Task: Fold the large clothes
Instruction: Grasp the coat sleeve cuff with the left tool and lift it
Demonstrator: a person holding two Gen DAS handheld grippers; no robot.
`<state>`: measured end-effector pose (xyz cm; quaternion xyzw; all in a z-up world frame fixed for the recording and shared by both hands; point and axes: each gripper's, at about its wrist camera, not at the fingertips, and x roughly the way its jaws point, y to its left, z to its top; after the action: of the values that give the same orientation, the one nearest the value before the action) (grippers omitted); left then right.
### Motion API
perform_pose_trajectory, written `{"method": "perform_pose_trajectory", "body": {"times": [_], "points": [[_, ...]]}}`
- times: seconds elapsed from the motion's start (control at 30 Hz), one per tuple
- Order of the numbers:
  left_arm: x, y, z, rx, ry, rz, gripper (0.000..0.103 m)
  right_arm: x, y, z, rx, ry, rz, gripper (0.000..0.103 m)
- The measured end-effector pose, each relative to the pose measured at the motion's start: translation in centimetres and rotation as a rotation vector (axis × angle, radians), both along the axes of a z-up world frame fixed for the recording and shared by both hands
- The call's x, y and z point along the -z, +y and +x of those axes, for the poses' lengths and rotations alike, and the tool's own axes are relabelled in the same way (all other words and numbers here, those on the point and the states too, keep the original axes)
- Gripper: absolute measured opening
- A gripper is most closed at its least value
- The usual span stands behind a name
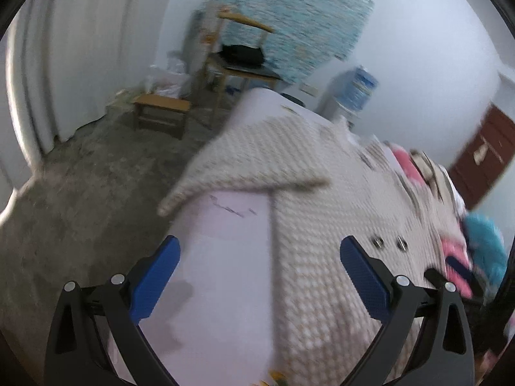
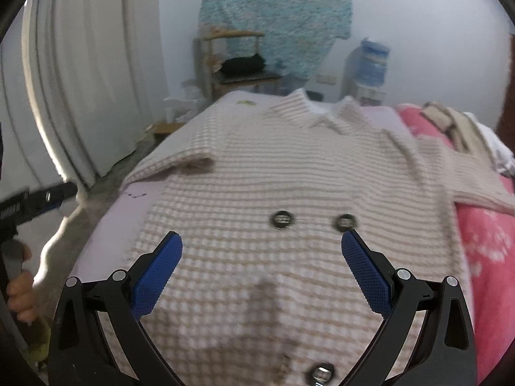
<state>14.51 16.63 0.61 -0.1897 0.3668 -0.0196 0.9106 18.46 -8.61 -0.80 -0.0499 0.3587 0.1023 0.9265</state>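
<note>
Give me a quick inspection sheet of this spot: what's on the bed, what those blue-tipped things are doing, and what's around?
Surface: pale lilac bed sheet, bare beside the garment.
Job's things: checked beige jacket spread flat, front up, collar at the far end; metal buttons showing; one sleeve laid out toward the bed edge.
Clutter: pink blanket beside the jacket; beige folded cloth on it; blue fabric at the edge.
Grippers: left tool open, empty, above sheet and jacket edge; right tool open, empty, above the jacket front.
Cables: nothing seen.
Surroundings: white curtain, wooden stool, wooden shelf rack, water dispenser, patterned teal cloth on the wall.
</note>
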Motion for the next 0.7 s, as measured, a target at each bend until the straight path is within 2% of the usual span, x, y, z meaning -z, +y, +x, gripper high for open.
{"method": "perform_pose_trajectory", "body": {"times": [0.1, 0.13, 0.17, 0.2, 0.23, 0.27, 0.3, 0.47, 0.7], "points": [[0.7, 3.8, 1.5, -0.063, 0.009, -0.102, 0.098, 0.3, 1.5, 0.8, -0.048, 0.014, -0.006, 0.095], [1.5, 5.5, 2.3, -0.077, 0.029, -0.172, 0.098, 0.4, 2.0, 0.9, -0.062, 0.015, -0.010, 0.095], [2.5, 7.0, 3.1, -0.091, 0.059, -0.254, 0.098, 0.4, 2.4, 1.0, -0.075, 0.017, -0.014, 0.095], [4.1, 9.0, 4.1, -0.109, 0.104, -0.388, 0.098, 0.5, 2.6, 1.1, -0.086, 0.018, -0.015, 0.095], [5.3, 10.2, 4.6, -0.120, 0.131, -0.479, 0.098, 0.6, 3.1, 1.2, -0.096, 0.021, -0.018, 0.095], [7.2, 11.9, 5.3, -0.138, 0.170, -0.615, 0.098, 0.8, 3.4, 1.4, -0.100, 0.026, -0.023, 0.095], [8.7, 12.9, 5.8, -0.154, 0.194, -0.697, 0.097, 1.0, 3.7, 1.6, -0.105, 0.034, -0.031, 0.095], [13.2, 15.5, 6.9, -0.237, 0.251, -0.884, 0.096, 2.1, 4.8, 2.0, -0.111, 0.077, -0.078, 0.095], [19.8, 16.6, 10.2, -0.278, 0.334, -1.162, 0.096, 3.5, 5.6, 3.0, -0.081, 0.141, -0.076, 0.095]]}}
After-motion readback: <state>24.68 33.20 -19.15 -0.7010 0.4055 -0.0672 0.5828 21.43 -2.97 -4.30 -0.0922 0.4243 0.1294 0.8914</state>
